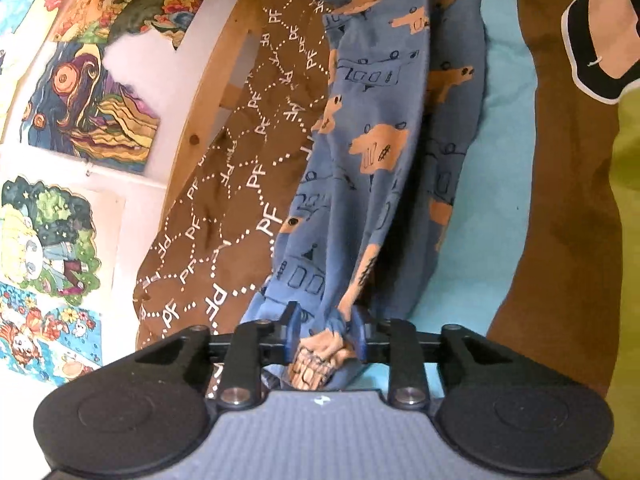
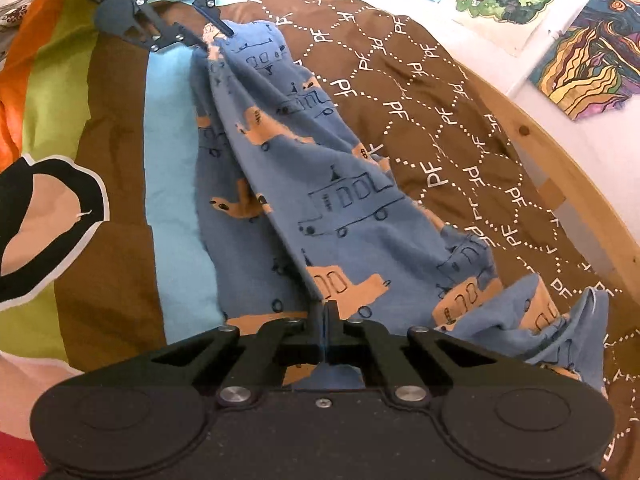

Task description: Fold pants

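the left tongs (image 1: 325, 338) are clenched on a thick bunch of the blue pants (image 1: 372, 152), the bunched cloth keeping the two sides well apart. the right tongs (image 2: 326, 320) are pressed fully together on a thin edge of the same pants at the other end. the garment hangs stretched between the two, sagging onto the bed cover (image 2: 440, 128), with one loose part crumpled to the side near the right tongs.

risks, as i judge them: the right tongs grip only a narrow fold, so a strong pull could slip it free. the left bunch is wadded, so any fold made from it may come out crooked or twisted. the crumpled loose part could get trapped under the fold and leave a lump.

writing: the brown cover repeats the letters "pf" in white among dotted hexagons. the pants show drawn vehicles, no words i can read. the wall drawings (image 1: 92, 100) carry no legible text.
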`<state>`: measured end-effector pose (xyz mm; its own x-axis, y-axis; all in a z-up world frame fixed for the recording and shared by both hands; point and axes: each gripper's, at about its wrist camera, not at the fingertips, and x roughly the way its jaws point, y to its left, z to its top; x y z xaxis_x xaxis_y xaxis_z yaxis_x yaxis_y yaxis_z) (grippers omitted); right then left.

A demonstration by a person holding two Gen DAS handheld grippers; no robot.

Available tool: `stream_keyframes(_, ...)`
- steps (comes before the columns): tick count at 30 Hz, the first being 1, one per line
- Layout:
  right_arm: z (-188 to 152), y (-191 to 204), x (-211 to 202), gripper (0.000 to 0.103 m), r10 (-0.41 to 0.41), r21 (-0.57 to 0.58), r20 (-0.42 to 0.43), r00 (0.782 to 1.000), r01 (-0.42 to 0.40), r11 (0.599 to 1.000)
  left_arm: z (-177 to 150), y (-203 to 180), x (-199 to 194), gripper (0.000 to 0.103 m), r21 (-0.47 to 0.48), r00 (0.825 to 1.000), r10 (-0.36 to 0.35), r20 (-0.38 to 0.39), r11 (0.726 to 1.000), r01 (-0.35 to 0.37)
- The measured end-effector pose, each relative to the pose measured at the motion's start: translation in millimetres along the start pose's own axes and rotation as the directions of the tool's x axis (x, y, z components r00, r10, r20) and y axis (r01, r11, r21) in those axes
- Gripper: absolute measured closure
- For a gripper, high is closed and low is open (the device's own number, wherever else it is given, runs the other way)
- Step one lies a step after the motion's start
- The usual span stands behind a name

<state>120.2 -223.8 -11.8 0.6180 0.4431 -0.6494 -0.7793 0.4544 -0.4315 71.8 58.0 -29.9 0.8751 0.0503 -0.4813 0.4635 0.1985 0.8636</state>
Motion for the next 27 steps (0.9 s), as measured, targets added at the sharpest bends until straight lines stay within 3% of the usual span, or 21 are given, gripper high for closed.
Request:
stream_keyframes(4,1,-1,-1,0.103,-0.007,0.002,0.007,1.0,0.007,1.0,-5,3,-2,0.059,-0.001,0.999,-0.03,-0.023,1.0,0.03)
stream_keyframes(13,-1,-12,-6,0.103,-0.038,0.046,0.012,0.999,0.037,0.998,-12,5,-7,0.051,0.022,0.998,-0.035,-0.042,0.999,0.036)
stream_keyframes(19,-3,-27,-10,0.103,-0.072,0.097,0.019,0.997,0.07,0.993,-10,13,-1,0.06,0.021,0.998,-0.032,-0.054,0.999,0.033)
stream_keyframes(23,-2,-29,-10,0.103,-0.078,0.087,0.018,0.997,0.076,0.993,-6,15,4,0.088,0.052,0.997,-0.057,-0.055,0.997,0.06)
stream_keyframes(27,-2,-27,-11,0.103,-0.078,0.086,0.019,0.997,0.076,0.993,-5,20,3,0.094,0.062,0.998,-0.034,-0.049,0.997,0.037)
